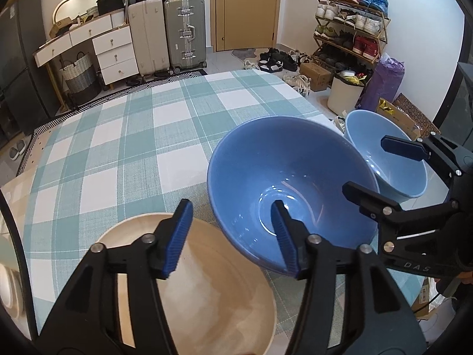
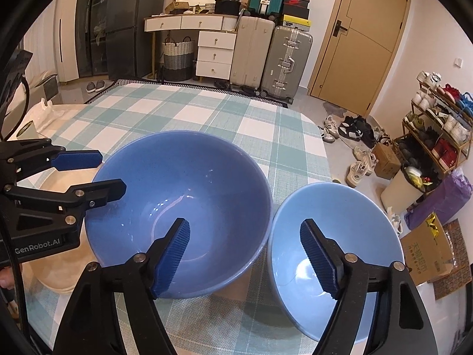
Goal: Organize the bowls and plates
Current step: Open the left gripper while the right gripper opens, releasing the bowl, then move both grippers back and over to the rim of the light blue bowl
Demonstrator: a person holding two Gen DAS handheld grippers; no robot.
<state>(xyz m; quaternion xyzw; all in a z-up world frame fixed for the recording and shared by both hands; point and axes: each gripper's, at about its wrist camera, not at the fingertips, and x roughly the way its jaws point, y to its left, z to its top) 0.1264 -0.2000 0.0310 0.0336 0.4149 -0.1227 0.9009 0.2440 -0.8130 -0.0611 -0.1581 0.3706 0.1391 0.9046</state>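
While both grippers [image 1: 232, 236] [image 2: 245, 256] gape, holding nothing, big blue bowl [image 2: 180, 207], small blue bowl [image 2: 337, 251], cream bowl [image 1: 192, 290] sit empty.

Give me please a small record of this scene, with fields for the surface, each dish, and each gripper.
surface: checked tablecloth
large blue bowl: upright, in the middle
small light blue bowl: upright, at the large bowl's right
beige dish: at the large bowl's left, partly under its rim
left gripper: open, astride the large bowl's near left rim, pads not pressing
right gripper: open, straddling the gap between the two blue bowls
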